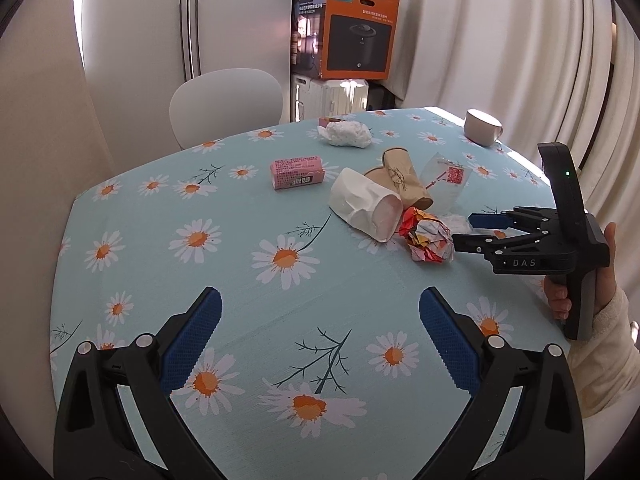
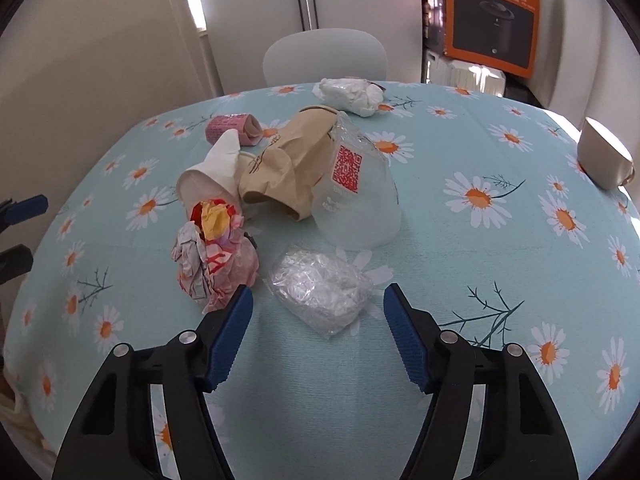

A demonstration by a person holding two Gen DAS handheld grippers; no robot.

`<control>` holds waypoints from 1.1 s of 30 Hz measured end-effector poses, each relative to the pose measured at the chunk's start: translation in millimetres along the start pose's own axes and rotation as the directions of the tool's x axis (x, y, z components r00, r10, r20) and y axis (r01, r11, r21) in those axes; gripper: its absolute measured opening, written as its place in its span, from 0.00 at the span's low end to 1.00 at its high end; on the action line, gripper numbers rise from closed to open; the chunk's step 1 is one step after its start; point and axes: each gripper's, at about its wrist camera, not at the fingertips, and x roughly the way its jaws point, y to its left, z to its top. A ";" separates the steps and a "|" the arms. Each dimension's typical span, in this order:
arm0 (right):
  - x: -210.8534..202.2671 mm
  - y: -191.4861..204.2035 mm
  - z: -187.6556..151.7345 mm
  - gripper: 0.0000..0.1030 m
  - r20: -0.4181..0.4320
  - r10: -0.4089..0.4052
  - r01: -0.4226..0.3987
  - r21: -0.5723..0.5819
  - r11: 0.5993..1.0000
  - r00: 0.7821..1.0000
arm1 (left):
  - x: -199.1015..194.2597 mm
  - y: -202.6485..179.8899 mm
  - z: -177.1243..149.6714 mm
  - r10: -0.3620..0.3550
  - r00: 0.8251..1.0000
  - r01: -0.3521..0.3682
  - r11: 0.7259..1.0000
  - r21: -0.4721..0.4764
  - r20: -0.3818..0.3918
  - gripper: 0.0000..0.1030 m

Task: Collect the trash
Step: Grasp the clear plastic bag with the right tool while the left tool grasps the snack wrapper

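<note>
Crinkled clear plastic wad [image 2: 320, 294] on the daisy-print worktop [image 2: 460, 280], just ahead of the right tool [image 2: 318, 320], between its spread blue fingers [image 2: 234, 332] but untouched. Crumpled red-and-yellow wrapper [image 2: 216, 256] just beside the left-hand finger, nearly touching. Beyond, clustered mid-worktop: white paper cup [image 2: 212, 176] on its side, crushed brown paper cup [image 2: 292, 164], clear plastic cup [image 2: 356, 196] with a red code label. Pink packet [image 1: 298, 171] and white crumpled wad [image 1: 348, 134] toward the far edge; beige mug [image 1: 482, 126] at the far right edge, well apart. Left tool [image 1: 320, 336] wide open, holding nothing, over bare cloth near the near edge, open room all around. Right tool [image 1: 464, 230] near the right edge.
</note>
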 end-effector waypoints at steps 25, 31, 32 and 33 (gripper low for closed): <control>-87.8 13.7 -24.7 0.46 0.432 -0.050 0.078 -0.047 0.996 0.901 | 57.4 -58.4 18.4 -0.093 0.990 0.101 0.992 0.071 -0.106 0.94; -97.6 20.2 -29.0 0.46 0.479 -0.053 0.097 -0.067 0.993 0.876 | 79.4 -70.1 24.4 -0.118 0.984 0.128 0.990 0.066 -0.136 0.94; -98.9 20.1 -29.7 0.46 0.484 -0.054 0.098 -0.066 0.993 0.873 | 83.4 -71.8 25.6 -0.119 0.983 0.128 0.990 0.058 -0.139 0.94; -100.0 20.4 -30.2 0.46 0.489 -0.053 0.098 -0.067 0.993 0.871 | 87.3 -73.5 26.9 -0.123 0.982 0.132 0.990 0.052 -0.141 0.94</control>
